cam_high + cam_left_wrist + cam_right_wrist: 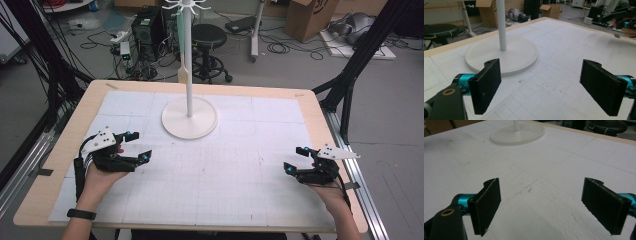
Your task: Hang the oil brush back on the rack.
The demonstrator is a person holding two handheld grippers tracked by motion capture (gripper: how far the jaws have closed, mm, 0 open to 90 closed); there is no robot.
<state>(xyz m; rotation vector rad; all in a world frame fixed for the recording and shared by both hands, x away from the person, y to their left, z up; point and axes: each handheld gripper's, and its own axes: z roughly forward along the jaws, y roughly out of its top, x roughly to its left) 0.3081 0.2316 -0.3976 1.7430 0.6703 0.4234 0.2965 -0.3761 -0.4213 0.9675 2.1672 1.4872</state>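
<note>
Both the left gripper [135, 146] and right gripper [294, 159] rest released and empty near the tabletop's [250, 165] side edges; nothing begun.

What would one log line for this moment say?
left gripper: open, empty | right gripper: open, empty | white stand: upright, untouched
</note>
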